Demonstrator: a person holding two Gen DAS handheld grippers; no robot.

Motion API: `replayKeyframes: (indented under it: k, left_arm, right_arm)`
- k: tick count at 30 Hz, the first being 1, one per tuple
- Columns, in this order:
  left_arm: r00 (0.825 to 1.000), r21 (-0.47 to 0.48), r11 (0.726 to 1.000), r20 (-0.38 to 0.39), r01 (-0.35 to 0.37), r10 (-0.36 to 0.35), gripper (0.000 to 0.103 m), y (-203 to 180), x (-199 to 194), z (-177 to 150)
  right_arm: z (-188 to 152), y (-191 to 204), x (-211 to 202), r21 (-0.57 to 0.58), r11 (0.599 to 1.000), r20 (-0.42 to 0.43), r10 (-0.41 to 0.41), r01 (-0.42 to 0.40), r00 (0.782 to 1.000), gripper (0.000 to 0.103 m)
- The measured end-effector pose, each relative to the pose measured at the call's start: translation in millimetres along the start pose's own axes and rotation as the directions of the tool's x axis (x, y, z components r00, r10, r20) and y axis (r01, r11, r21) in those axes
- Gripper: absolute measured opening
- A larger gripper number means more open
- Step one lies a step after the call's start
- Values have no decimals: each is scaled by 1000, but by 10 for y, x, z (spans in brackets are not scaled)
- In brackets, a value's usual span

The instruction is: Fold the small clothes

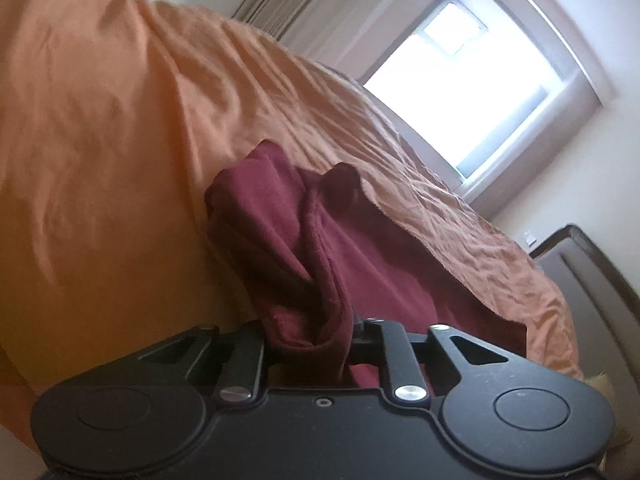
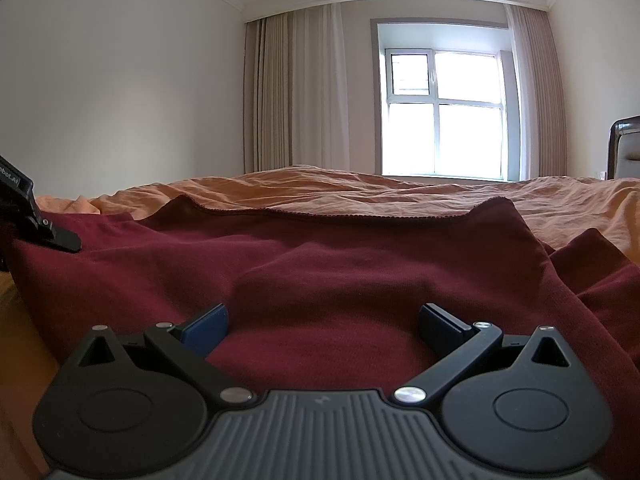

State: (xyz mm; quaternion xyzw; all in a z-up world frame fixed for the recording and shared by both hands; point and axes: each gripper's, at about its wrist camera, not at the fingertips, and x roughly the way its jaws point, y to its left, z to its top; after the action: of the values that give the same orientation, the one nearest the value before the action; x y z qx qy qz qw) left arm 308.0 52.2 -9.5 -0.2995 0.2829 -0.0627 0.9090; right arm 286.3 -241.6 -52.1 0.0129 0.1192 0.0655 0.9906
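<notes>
Bed, orange sheet [image 2: 360, 188]: rumpled, spans the middle band of the right wrist view and fills the left and centre of the tilted left wrist view. Window [image 2: 442, 114]: bright, upper right of centre in the right wrist view, with pale curtains [image 2: 292, 92] drawn back to its left. Headboard [image 2: 626, 148]: dark, padded, at the right edge. Maroon garment [image 2: 320, 264]: spread across the sheet in the lower half of the right wrist view, hemmed far edge running level across centre frame, a loose fold at lower right; in the left wrist view it appears as a bunched ridge rising from bottom centre. Right gripper [image 2: 323, 320]: low at bottom centre, jaws spread wide, blue-faced fingers [image 2: 206, 326] standing apart on either side of a hump of the garment; whether the pads touch the cloth cannot be told. Left gripper [image 1: 308, 344]: jaws drawn together, clamped on a gathered fold of the garment at bottom centre of its own view; seen also at the left edge of the right wrist view, at the garment's near-left corner.
</notes>
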Motion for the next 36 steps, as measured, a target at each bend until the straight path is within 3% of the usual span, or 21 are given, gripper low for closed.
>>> replayKeyframes:
  k: [7, 10, 12, 15, 17, 20, 21, 23, 24, 26, 30, 36]
  left_arm:
    - [996, 186, 983, 82, 3, -18, 12, -483, -106, 41]
    - [994, 289, 957, 88, 31, -58, 12, -802, -105, 71]
    - [993, 389, 920, 79, 55, -93, 12, -1088, -81, 74]
    - [989, 552, 829, 51, 90, -141, 12, -1556, -21, -4]
    - [983, 668, 734, 23, 120, -181, 12, -1887, 23, -151]
    - [974, 818, 550, -51, 167, -220, 12, -2313, 92, -519]
    - [969, 839, 507, -88, 196, -230, 12, -2407, 120, -648]
    - [953, 843, 468, -158, 266, -257, 12, -2509, 192, -868]
    - [945, 831, 467, -196, 301, -262, 12, -2530, 237, -971]
    - [938, 803, 490, -245, 338, -245, 12, -2548, 347, -1118]
    - [935, 770, 530, -283, 354, -213, 15, -2427, 496, -1293]
    - [913, 738, 537, -337, 408, -231, 37, -2289, 452, -1292]
  right_arm:
    - [-3, 21, -16, -5, 1000, 8, -10, 10, 1000, 103]
    - [67, 14, -31, -11, 1000, -35, -7, 6, 999, 103]
    - [129, -22, -97, -2, 1000, -56, -5, 5, 998, 103]
    - [161, -117, -330, 15, 1000, -67, -9, 10, 998, 103]
    - [162, -187, -559, 9, 1000, -64, -19, 20, 998, 103]
    - [98, -322, -975, -55, 997, -74, -61, 57, 995, 103]
    - [61, -379, -1093, -79, 993, -81, -89, 83, 993, 103]
    - [-26, -499, -1312, -118, 981, -101, -168, 156, 981, 103]
    - [-73, -555, -1396, -126, 975, -112, -200, 186, 973, 103]
    - [-175, -693, -1554, -119, 963, -146, -260, 244, 955, 103]
    - [-374, -849, -1712, -69, 947, -203, -320, 313, 925, 103]
    - [-527, -883, -1667, -28, 935, -236, -349, 352, 907, 103]
